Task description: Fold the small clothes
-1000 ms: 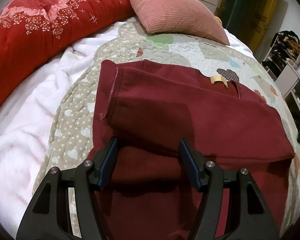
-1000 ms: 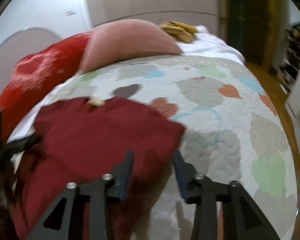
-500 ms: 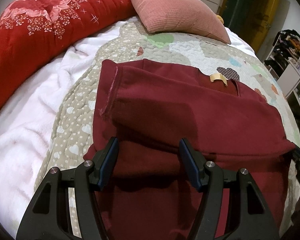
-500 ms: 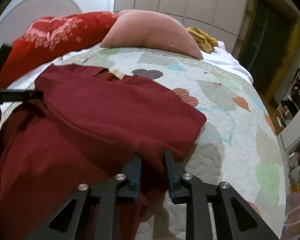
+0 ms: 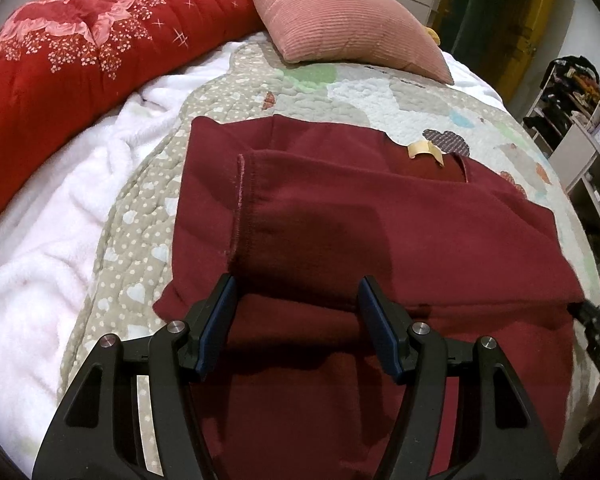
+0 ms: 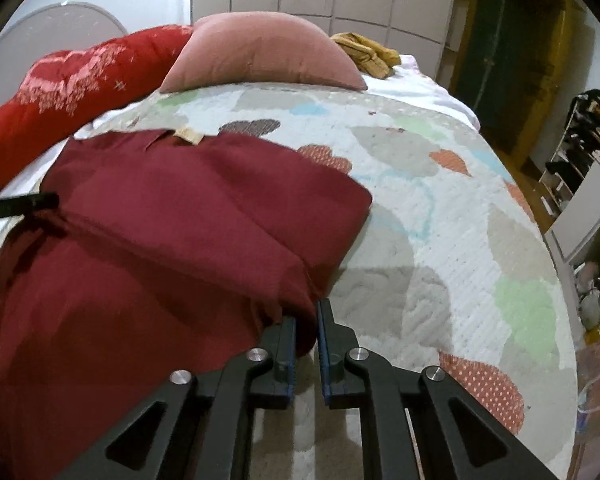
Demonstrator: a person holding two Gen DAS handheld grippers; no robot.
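A dark red garment (image 5: pixel 380 236) lies on the patchwork quilt (image 5: pixel 380 104), with one layer folded over the rest and a beige neck label (image 5: pixel 424 150) at its far edge. My left gripper (image 5: pixel 296 300) is open and hovers over the near edge of the folded layer, holding nothing. My right gripper (image 6: pixel 306 316) is shut on the garment's right-hand folded edge (image 6: pixel 292 292), with cloth bunched between the pads. The garment (image 6: pixel 180 220) fills the left half of the right wrist view. The right gripper's tip shows at the right edge of the left wrist view (image 5: pixel 596 320).
A pink ribbed cushion (image 5: pixel 348 20) and a red floral duvet (image 5: pixel 80 64) lie at the head of the bed. A white fleece blanket (image 5: pixel 40 240) lies to the left. A yellow cloth (image 6: pixel 368 52) sits behind the cushion. Shelves (image 6: pixel 580 160) stand at the right.
My right gripper closed from open onto the garment's right edge and pulled the cloth a little toward me. My left gripper stayed open over the garment, barely moving.
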